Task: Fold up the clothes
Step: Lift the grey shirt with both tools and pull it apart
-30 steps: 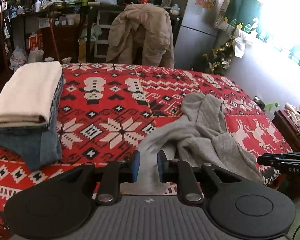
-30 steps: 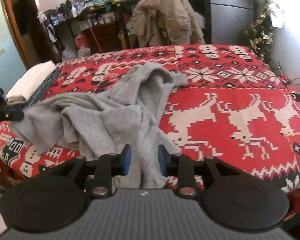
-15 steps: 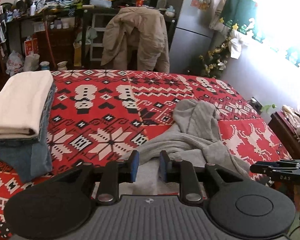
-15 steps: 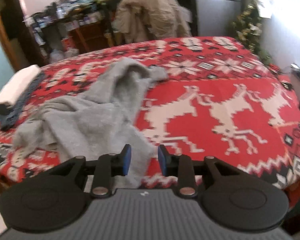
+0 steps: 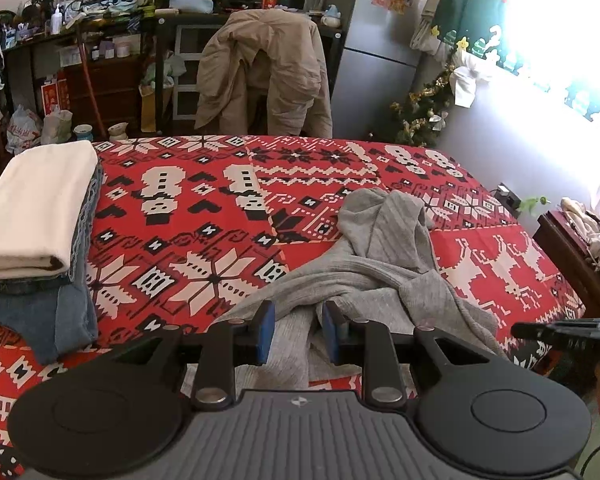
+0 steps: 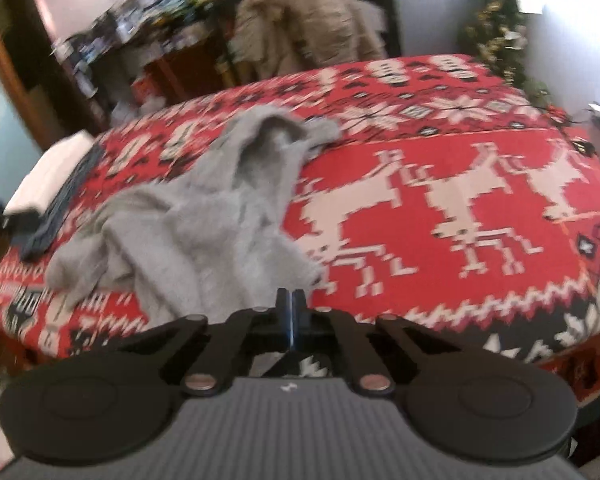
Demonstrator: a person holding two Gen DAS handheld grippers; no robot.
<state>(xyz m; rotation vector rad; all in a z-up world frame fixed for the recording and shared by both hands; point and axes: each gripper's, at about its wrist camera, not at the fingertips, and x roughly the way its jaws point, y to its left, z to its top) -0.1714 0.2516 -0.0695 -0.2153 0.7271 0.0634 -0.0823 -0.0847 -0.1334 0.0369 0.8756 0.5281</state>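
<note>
Left wrist view: left gripper (image 5: 296, 330) jaws narrowly parted over the near edge of the gray garment (image 5: 380, 264); contact hidden. Right gripper (image 5: 556, 330) cut off at right.
Right wrist view: blurred; right gripper (image 6: 290, 312) jaws fully together just beside the garment's (image 6: 204, 232) near hem; any pinched cloth unclear.

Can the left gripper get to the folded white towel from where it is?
Probably yes. The left gripper is at the grey sweater, and only bare red blanket lies between it and the white towel, which sits on top of the folded stack, uncovered.
</note>
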